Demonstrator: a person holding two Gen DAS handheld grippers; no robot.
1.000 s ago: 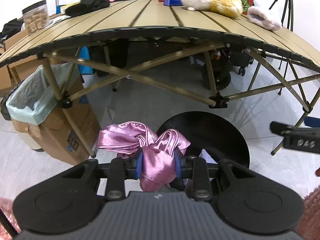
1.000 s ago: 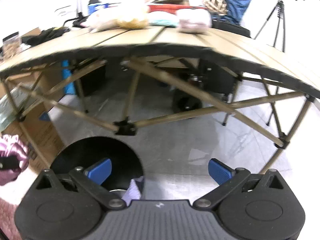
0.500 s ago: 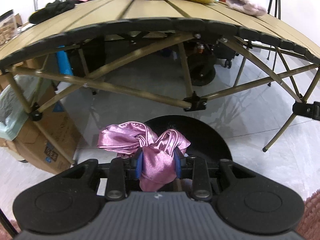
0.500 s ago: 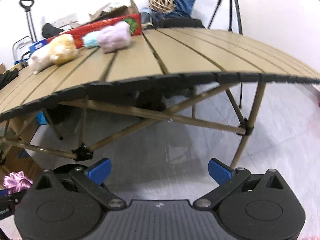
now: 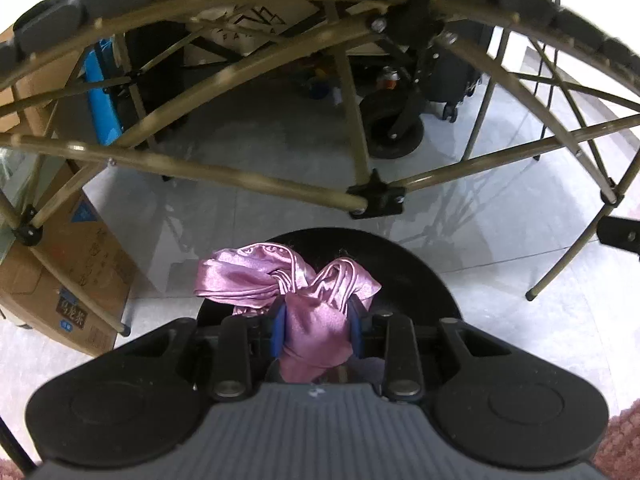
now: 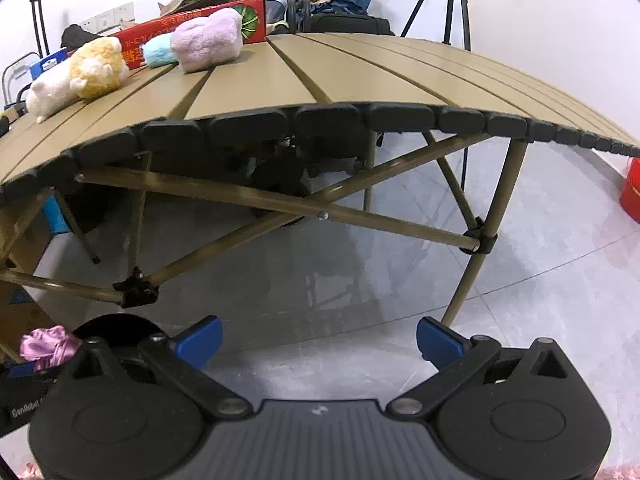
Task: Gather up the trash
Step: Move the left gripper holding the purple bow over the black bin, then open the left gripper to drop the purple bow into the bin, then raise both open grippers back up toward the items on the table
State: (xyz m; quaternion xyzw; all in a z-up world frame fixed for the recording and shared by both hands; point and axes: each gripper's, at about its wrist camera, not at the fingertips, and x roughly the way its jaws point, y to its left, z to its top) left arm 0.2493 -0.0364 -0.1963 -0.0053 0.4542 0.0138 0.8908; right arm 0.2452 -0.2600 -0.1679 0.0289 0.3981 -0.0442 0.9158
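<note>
The left tongs [image 5: 316, 330] point steeply down toward the floor, in front of the counter's frame [image 5: 224, 174] and below its edge. Their blue pads are closed tight on a pink satin cloth [image 5: 308, 300]: the middle of the bundle is pinched between the pads, while a folded flap and thin cords spill out forward and to the left beyond the tips. Directly under the cloth and tongs lies a round black bin [image 5: 408, 276], its dark opening showing behind and to the right of the bundle. A cardboard box [image 5: 68, 276] stands on the floor to the left, beside a frame leg.

The right tongs [image 6: 320, 340] also tilt down, though less steeply, facing the counter [image 6: 360, 76] from the front. Their blue pads [image 6: 438, 342] stand wide apart with nothing between them, only grey floor beyond. In this view the cloth [image 6: 46, 346] shows at the lower left edge, just beside the black bin [image 6: 116, 330] and well apart from the right tongs. Plush toys [image 6: 208, 38] and a red box [image 6: 192, 26] sit on the counter's far left part; a tripod [image 6: 452, 4] stands behind it.
</note>
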